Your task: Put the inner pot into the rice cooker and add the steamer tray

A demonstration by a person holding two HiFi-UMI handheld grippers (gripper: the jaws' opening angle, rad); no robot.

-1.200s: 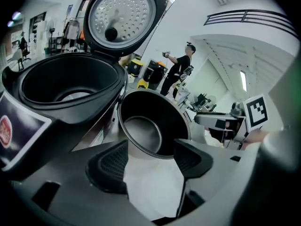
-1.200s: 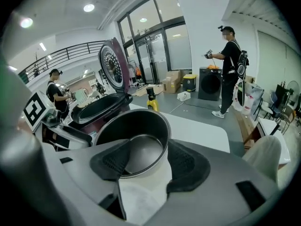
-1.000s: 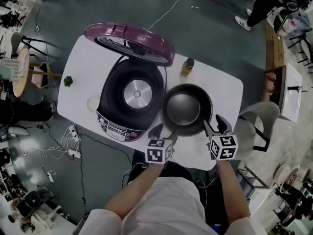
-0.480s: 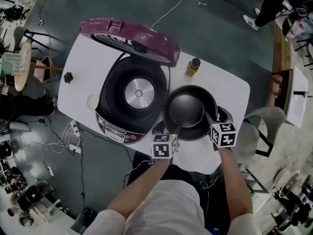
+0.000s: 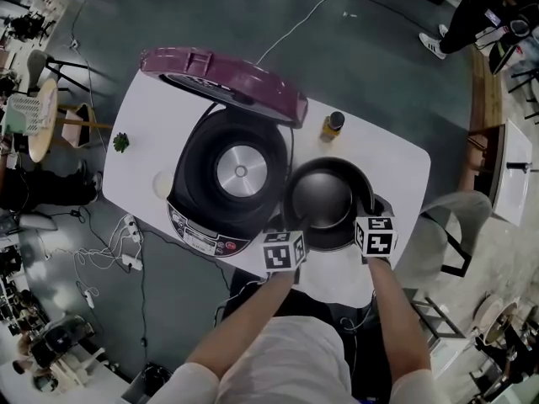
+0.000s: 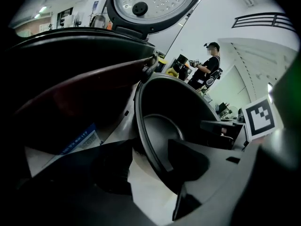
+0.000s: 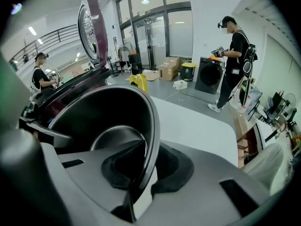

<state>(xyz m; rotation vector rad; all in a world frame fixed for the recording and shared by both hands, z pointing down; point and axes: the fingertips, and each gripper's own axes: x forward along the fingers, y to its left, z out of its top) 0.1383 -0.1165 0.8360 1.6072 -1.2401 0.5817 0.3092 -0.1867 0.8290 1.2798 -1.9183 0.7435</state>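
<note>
The black inner pot [image 5: 324, 200] stands on the white table [image 5: 396, 158], just right of the open rice cooker [image 5: 227, 175] with its purple lid [image 5: 223, 74] tipped back. My left gripper [image 5: 292, 230] straddles the pot's near-left rim [image 6: 153, 149]. Its jaws are closing, and table still shows between the outer pad and the rim. My right gripper [image 5: 373, 215] is at the pot's right rim [image 7: 149, 140]. Its jaws are closing too, with one pad inside the wall and one outside, pressed on it. No steamer tray is in view.
A small brown bottle [image 5: 333, 124] stands behind the pot. A green sprig [image 5: 121, 142] and a white disc [image 5: 162, 183] lie left of the cooker. A grey chair [image 5: 455, 217] stands off the table's right end. A person [image 7: 235, 46] stands far off.
Both grippers came down and forward onto the pot's rim. The right jaws, wide open before, have closed on the rim's right side. The pot has not moved.
</note>
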